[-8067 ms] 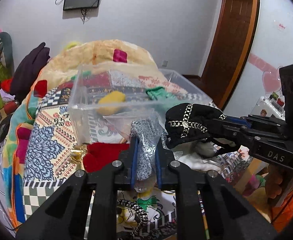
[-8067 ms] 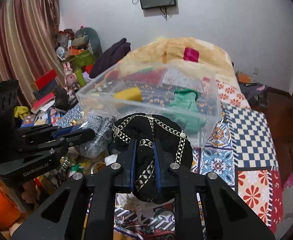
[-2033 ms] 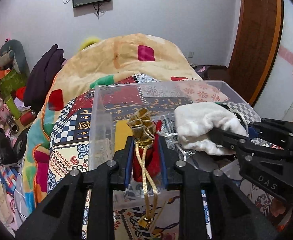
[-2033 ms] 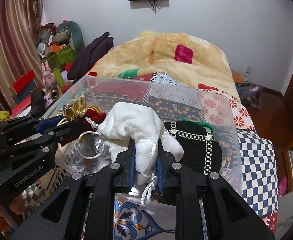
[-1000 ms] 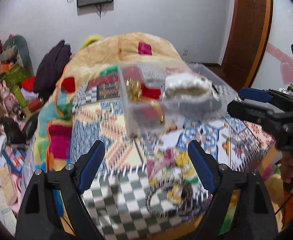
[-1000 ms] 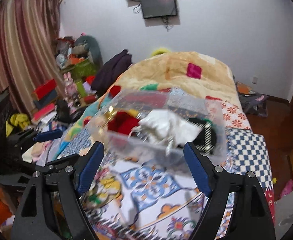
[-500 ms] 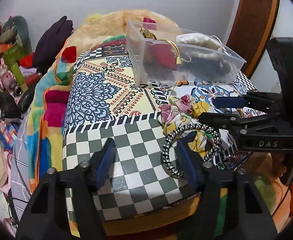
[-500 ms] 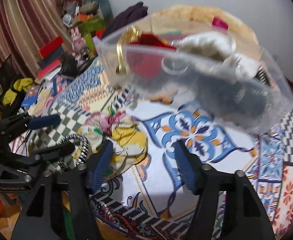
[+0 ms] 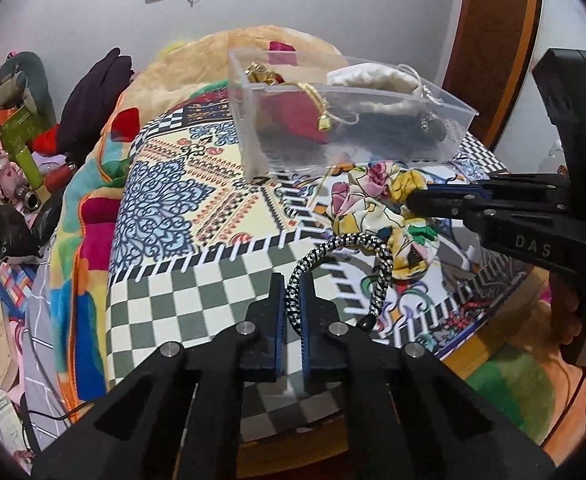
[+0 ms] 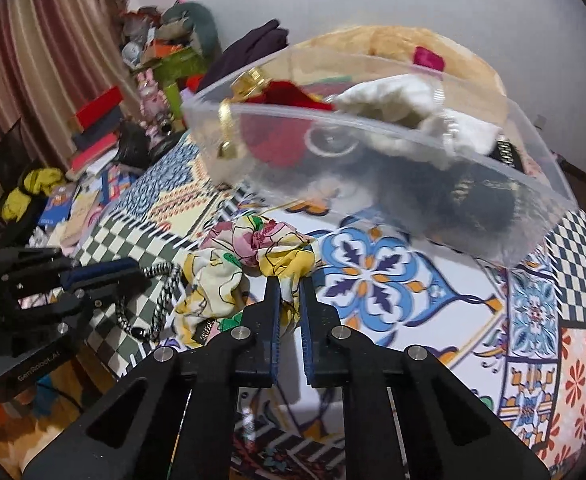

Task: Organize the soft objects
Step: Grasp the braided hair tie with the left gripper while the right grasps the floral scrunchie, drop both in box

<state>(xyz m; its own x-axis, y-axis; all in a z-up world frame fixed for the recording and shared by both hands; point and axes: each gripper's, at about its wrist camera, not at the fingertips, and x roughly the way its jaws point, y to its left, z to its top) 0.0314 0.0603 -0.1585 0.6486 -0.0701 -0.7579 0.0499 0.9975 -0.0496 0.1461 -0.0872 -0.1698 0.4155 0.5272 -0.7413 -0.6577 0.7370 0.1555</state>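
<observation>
My left gripper [image 9: 292, 285] is shut on a black-and-white braided cord [image 9: 345, 246] near the bed's front edge; the cord also shows in the right wrist view [image 10: 161, 292]. My right gripper [image 10: 290, 285] is shut on the edge of a floral cloth pouch [image 10: 233, 268], which also shows in the left wrist view [image 9: 377, 208]. Behind them a clear plastic bin [image 9: 253, 128] [image 10: 525, 216] holds a red pouch [image 10: 281, 96], a white pouch [image 10: 397, 100] and a black item [image 10: 481, 200].
A patterned patchwork blanket [image 9: 165, 196] covers the bed. Clutter of books, toys and boxes [image 10: 101, 120] lies on the floor to the left. A wooden door [image 9: 493, 40] stands at the back right. A heaped beige blanket [image 9: 197, 64] lies behind the bin.
Both grippers released pouches into the bin, drew back open, dropped to the bed's front, and shut: the left on the braided cord, the right on the floral pouch.
</observation>
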